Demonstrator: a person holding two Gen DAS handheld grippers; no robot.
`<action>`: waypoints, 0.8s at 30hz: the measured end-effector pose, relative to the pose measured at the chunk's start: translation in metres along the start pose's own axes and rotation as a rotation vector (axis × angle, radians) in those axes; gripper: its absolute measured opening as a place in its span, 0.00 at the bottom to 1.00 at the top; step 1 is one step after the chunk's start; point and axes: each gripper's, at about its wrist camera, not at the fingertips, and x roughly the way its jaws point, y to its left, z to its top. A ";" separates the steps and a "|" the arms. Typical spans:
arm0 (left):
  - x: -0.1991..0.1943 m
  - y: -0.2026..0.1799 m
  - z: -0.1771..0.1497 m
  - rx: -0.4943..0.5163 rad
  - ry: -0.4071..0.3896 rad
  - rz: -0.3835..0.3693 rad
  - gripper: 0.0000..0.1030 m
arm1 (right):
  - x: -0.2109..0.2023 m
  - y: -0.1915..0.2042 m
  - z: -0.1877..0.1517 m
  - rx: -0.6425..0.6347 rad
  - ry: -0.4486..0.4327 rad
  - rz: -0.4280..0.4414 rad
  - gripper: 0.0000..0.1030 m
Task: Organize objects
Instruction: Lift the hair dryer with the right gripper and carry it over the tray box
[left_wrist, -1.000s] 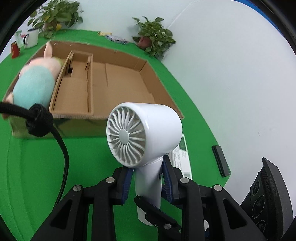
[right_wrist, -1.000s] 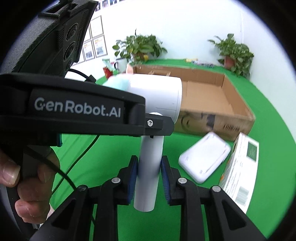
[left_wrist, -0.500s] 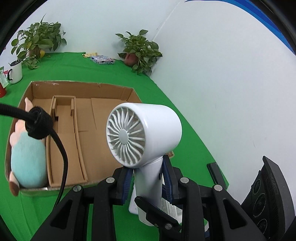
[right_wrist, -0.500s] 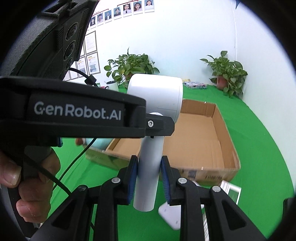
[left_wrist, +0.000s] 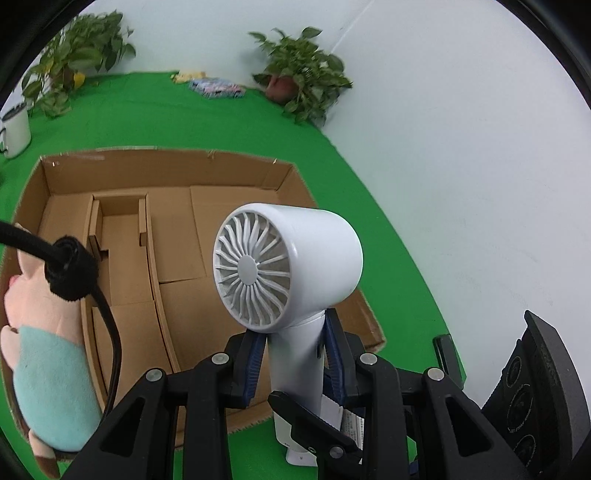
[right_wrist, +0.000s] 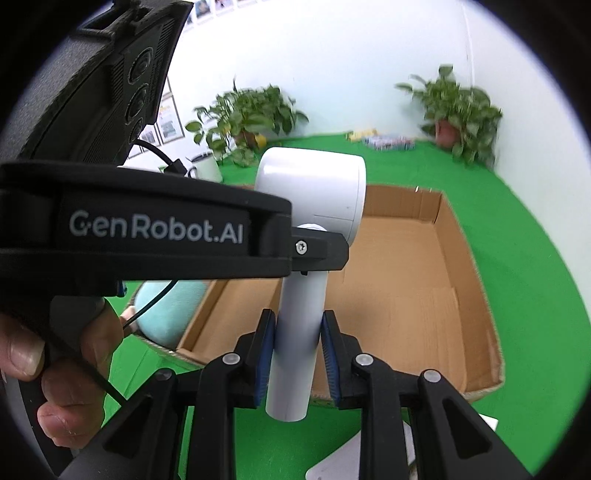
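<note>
A white hair dryer (left_wrist: 291, 266) with a ribbed grille is held upright above the open cardboard box (left_wrist: 184, 170). My left gripper (left_wrist: 293, 354) is shut on its handle just under the head. My right gripper (right_wrist: 297, 347) is shut on the same handle (right_wrist: 299, 332) lower down, with the left gripper's body crossing in front of it. A plush pig in a teal top (left_wrist: 44, 369) lies in the box's left compartment; it also shows in the right wrist view (right_wrist: 170, 310).
The box (right_wrist: 472, 295) has cardboard dividers (left_wrist: 155, 288) and a bare right section. Potted plants (left_wrist: 303, 74) and a white mug (left_wrist: 14, 127) stand at the back of the green cloth. A black cable (left_wrist: 107, 332) hangs at left. White boxes (right_wrist: 347, 461) lie in front of the box.
Both grippers have carried the hair dryer up and forward, so it now hangs over the box's near edge. The box appears lower and closer in both views.
</note>
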 end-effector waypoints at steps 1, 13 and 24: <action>0.008 0.006 0.002 -0.016 0.014 0.001 0.27 | 0.007 -0.003 0.001 0.007 0.018 0.006 0.23; 0.078 0.063 -0.002 -0.132 0.178 0.059 0.27 | 0.066 -0.018 -0.017 0.095 0.186 0.072 0.23; 0.091 0.070 -0.009 -0.165 0.278 0.128 0.29 | 0.077 -0.030 -0.025 0.135 0.268 0.139 0.23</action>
